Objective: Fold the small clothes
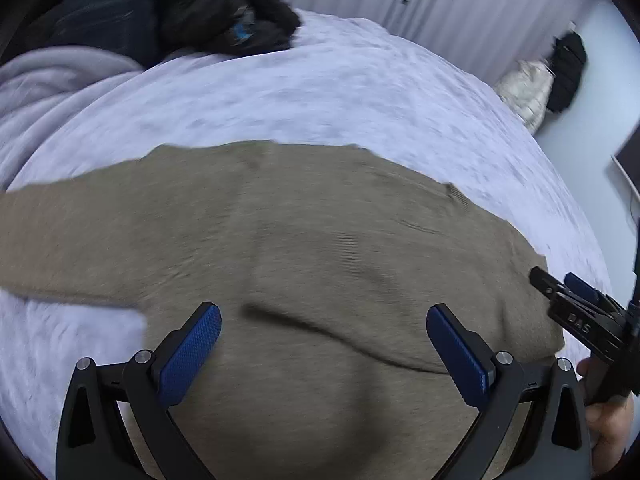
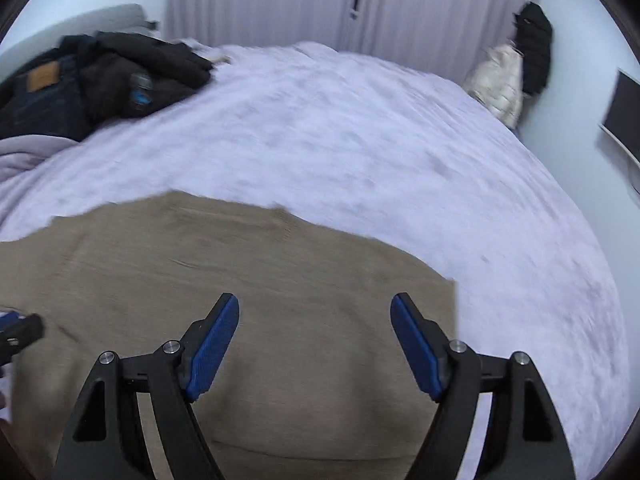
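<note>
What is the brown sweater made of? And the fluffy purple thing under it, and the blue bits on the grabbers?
The sweater looks like soft matte knit, maybe wool: faint ribbed lines show. The blanket looks like plush fleece, with a fuzzy, mottled surface, though the picture is blurry. The blue pads on the left hand-held gripper look like rubber or plastic with a fine dotted grip texture.

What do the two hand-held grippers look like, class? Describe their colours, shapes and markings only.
The left hand-held gripper and the right hand-held gripper look alike: a matte black frame with triangular cut-outs, round silver pivot bolts, and two tapered fingers faced with textured blue pads. Raised letters, roughly "DAS", show on the right one's finger in the left wrist view. No cables show. A bare hand shows there; no sleeve is visible.
</note>
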Motion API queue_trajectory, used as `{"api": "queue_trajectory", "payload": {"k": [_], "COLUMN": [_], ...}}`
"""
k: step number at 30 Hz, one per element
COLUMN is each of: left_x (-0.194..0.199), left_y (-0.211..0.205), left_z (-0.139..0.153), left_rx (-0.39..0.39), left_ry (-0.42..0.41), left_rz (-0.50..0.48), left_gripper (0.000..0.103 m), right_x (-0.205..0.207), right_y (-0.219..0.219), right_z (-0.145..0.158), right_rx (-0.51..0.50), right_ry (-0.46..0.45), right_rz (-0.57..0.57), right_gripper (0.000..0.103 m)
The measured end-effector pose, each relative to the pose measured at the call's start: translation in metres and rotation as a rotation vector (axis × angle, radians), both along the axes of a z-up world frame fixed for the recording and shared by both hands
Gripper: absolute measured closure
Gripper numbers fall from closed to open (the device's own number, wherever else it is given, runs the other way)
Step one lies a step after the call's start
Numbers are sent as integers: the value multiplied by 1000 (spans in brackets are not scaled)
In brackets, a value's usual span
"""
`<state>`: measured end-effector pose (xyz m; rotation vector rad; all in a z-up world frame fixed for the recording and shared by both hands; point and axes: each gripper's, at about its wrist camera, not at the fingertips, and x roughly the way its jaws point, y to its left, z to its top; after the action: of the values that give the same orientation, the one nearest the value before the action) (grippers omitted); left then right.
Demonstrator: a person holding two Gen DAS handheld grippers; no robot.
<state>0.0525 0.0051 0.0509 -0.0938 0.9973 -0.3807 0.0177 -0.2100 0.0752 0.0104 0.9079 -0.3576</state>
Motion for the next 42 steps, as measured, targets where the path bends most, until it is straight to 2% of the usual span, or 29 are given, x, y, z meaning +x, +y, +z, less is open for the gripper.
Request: {"api": "queue_trajectory", "payload": {"k": [2,4,6,7,9,13,14,15,18,20,22,23,25,26,28,29,30,31,32,34,36,39,41,42], "left_x": [4,16,31,33,31,28,30,33,31,29,26,22,14,14,19,23,24,22,20,15,18,32,40,40], "left_y": [-39,-70,-77,-72,-51,-6,5,17,29,18,-3,-14,-46,-59,-61,-54,-48,-37,-28,-2,36,115,184,218], "left_z": [-3,-16,-42,-50,-52,-51,-55,-53,-36,-22,-17,-16,-22,-28,-46,-53,-54,-47,-39,-24,-15,-19,-28,-32], "left_rx": [7,78,196,216,181,230,220,175,163,128,105,106,165,199,216,238,224,203,227,256,225,159,97,67], "left_ry": [-5,7,61,73,49,1,24,55,24,8,10,1,-34,-29,25,57,62,44,18,-45,-49,30,90,108], "left_rz": [-102,-142,-111,-98,-96,-30,-2,24,130,113,53,21,-48,-77,-70,-48,-45,-40,-17,31,90,274,449,539], "left_gripper": [0,0,0,0,0,0,0,0,0,0,0,0,0,0,0,0,0,0,0,0,0,0,0,0], "right_x": [-10,-18,-23,-25,-30,-30,-29,-27,-20,-15,-10,-6,-3,-6,-10,-12,-15,-20,-25,-32,-33,-23,-16,-14], "right_y": [-35,-51,-45,-35,-17,2,4,4,10,18,13,6,-3,-1,20,31,40,43,42,34,26,18,35,47], "right_z": [-21,-39,-53,-55,-55,-59,-58,-58,-52,-49,-45,-48,-58,-61,-60,-61,-60,-57,-54,-49,-46,-57,-60,-59], "right_rx": [71,157,138,87,4,-78,-76,-57,27,26,-37,-42,-1,21,-18,-30,-37,-10,31,57,38,70,63,55], "right_ry": [34,61,88,85,82,88,90,92,82,58,43,61,108,104,94,111,120,110,104,94,71,111,118,119], "right_rz": [-80,-101,-73,-52,8,84,84,82,109,108,-15,-81,-160,-155,-48,29,93,150,189,162,87,-6,23,75], "right_gripper": [22,22,22,22,22,22,22,22,22,22,22,22,22,22,22,23,22,22,22,22,22,20,19,19]}}
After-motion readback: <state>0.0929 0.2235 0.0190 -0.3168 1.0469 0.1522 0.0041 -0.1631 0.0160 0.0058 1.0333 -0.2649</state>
